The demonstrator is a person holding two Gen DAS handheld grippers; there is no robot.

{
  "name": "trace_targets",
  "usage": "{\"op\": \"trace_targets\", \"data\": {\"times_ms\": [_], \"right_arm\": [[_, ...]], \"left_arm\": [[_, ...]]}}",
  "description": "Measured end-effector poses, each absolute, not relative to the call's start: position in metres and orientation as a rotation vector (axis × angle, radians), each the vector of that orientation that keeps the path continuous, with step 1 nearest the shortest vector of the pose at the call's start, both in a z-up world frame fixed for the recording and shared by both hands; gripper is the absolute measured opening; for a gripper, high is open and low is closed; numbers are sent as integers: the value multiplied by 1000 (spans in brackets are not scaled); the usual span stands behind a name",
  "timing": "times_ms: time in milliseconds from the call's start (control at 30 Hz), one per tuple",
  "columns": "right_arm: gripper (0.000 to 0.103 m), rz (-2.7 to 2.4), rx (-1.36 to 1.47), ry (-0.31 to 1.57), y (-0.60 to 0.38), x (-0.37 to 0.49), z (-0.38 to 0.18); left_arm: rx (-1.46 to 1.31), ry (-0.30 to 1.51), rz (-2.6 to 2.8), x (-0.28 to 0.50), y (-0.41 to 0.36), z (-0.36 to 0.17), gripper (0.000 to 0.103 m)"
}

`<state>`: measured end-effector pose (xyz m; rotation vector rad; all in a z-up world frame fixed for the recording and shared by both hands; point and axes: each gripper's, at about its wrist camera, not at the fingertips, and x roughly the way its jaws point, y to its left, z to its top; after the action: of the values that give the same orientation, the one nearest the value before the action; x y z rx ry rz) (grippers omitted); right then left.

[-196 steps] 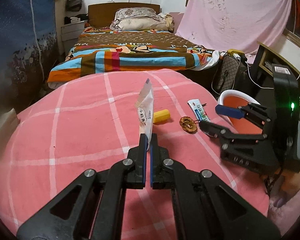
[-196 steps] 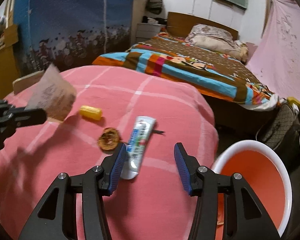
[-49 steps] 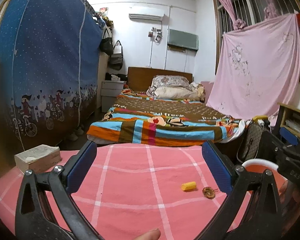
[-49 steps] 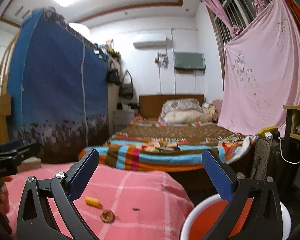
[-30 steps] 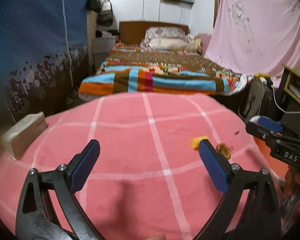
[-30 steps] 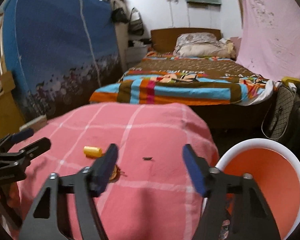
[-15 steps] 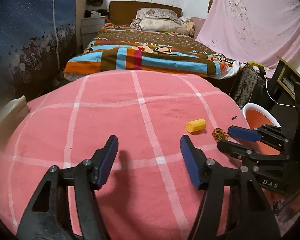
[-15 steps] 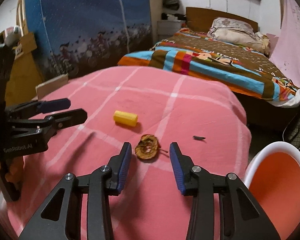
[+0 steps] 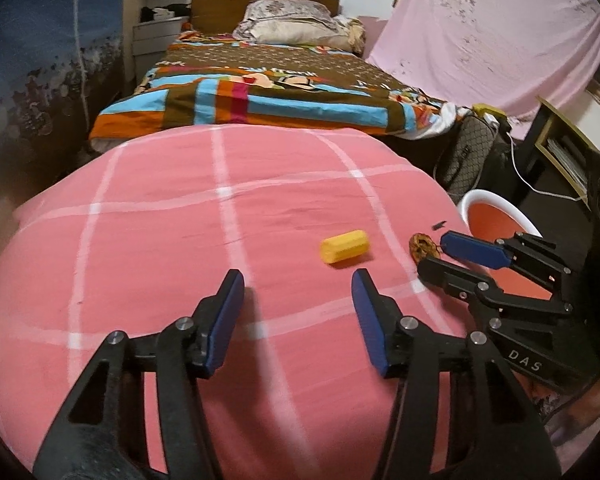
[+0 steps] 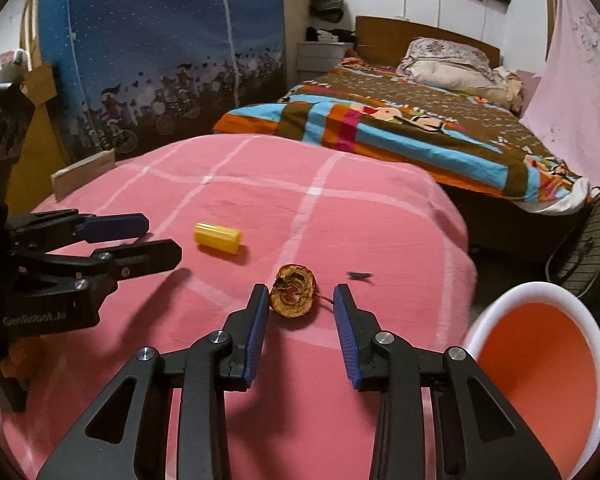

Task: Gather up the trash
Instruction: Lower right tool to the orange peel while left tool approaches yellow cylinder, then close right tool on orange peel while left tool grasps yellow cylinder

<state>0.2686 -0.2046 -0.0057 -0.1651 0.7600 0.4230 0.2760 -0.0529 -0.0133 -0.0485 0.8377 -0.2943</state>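
A yellow cylinder [image 9: 344, 245] lies on the pink checked cover [image 9: 180, 240], just ahead and right of my open, empty left gripper [image 9: 298, 290]. It also shows in the right wrist view [image 10: 217, 237]. A brown dried fruit piece [image 10: 293, 295] lies just ahead of my right gripper [image 10: 301, 295], which is open and empty, its tips on either side of the piece. The fruit piece [image 9: 422, 245] sits by the right gripper's tips [image 9: 434, 254] in the left wrist view. A small dark scrap [image 10: 359, 275] lies beyond.
A white bin with an orange inside [image 10: 540, 352] stands beside the cover at the right; it also shows in the left wrist view [image 9: 496, 216]. A striped bed [image 9: 280, 92] lies behind. A box [image 10: 84, 172] sits at the cover's far left edge.
Both grippers have dropped and moved forward toward the cover. The right gripper now straddles the fruit piece; the left has neared the yellow cylinder. Earlier the wrapper and tube left the cover.
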Motion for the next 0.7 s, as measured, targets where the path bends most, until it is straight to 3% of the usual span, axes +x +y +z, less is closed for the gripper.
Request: {"op": "trace_targets", "data": {"times_ms": [300, 533, 700], "right_arm": [[31, 384, -149, 741, -223, 267, -6], [31, 393, -134, 738, -229, 266, -7], [31, 401, -112, 727, -232, 265, -8]], "left_arm": [[9, 858, -258, 290, -80, -11, 37], [22, 866, -220, 293, -92, -11, 16], [29, 850, -213, 287, -96, -10, 16]]}}
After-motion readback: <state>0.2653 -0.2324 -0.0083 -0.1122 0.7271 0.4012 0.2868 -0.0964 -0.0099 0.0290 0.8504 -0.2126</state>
